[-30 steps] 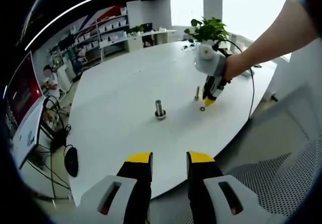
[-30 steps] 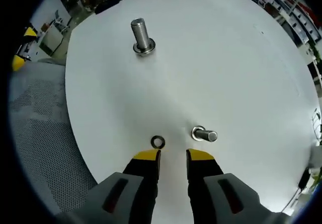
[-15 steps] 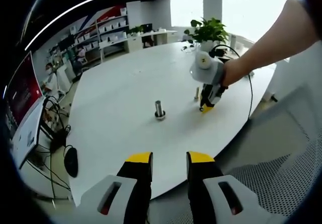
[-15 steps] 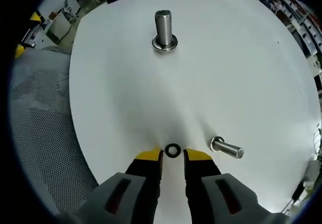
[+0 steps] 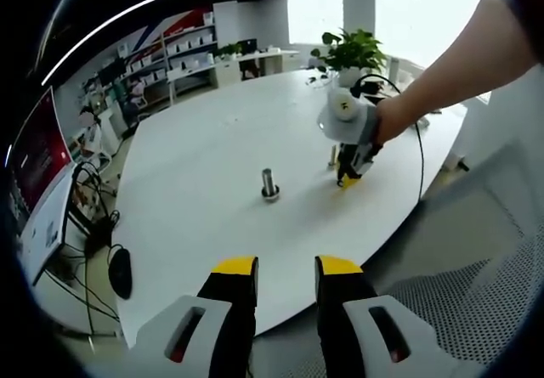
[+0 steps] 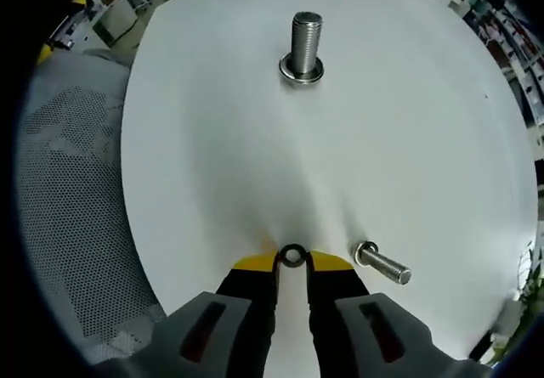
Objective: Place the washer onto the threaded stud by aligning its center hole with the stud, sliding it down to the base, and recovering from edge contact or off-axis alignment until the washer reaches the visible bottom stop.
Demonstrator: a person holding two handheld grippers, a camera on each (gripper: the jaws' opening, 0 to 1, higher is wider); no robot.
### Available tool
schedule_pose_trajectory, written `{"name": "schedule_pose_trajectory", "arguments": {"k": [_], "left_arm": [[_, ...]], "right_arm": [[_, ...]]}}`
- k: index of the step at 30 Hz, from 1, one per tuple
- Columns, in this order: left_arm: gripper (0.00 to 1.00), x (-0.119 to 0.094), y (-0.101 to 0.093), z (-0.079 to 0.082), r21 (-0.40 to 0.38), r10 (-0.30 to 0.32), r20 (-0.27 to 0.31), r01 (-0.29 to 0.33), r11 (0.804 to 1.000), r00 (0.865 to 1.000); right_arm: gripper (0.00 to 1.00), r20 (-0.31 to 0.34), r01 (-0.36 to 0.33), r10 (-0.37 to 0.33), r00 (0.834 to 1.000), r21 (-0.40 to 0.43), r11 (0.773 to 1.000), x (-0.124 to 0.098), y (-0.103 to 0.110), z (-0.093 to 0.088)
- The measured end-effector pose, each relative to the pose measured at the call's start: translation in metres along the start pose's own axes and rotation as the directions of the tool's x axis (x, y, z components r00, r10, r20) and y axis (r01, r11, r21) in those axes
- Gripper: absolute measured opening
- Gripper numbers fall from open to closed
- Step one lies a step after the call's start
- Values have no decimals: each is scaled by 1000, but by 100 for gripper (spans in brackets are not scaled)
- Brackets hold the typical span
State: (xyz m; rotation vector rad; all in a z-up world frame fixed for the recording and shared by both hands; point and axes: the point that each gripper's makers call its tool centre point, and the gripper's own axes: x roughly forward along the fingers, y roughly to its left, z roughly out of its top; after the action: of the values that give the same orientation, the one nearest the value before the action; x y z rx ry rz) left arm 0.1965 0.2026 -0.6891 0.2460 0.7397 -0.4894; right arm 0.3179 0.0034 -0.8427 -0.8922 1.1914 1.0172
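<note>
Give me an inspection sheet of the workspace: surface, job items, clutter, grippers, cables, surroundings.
Surface: round white table, bare between parts.
Job's things: washer flat on the table; large threaded stud upright; smaller stud beside the washer.
Clutter: nothing seen.
Grippers: right gripper tips flank the washer, grip unclear; left gripper open, off the table edge.
Cables: black cable behind the right gripper.
Surroundings: potted plant, shelving.

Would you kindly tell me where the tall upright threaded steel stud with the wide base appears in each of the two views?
Left gripper view: the tall upright threaded steel stud stands mid-table, left of the right tongs.
Right gripper view: it stands at top centre, far beyond the tongs' tips.
Shared landmark: the smaller steel bolt beside the right tongs.
</note>
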Motion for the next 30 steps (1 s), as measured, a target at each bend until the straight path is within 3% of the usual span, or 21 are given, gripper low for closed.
{"name": "schedule_pose_trajectory", "arguments": {"k": [11,30], "left_arm": [[24,1,1,-1,-2,1,-6,-1,1000,1000],[24,0,0,0,-2,-3,-2,3,1000,1000]], "right_arm": [[14,-24,-4,5,1000,61,998,-1,-1,1],[14,20,35,-37,999,103,994,0,-1,0]]}}
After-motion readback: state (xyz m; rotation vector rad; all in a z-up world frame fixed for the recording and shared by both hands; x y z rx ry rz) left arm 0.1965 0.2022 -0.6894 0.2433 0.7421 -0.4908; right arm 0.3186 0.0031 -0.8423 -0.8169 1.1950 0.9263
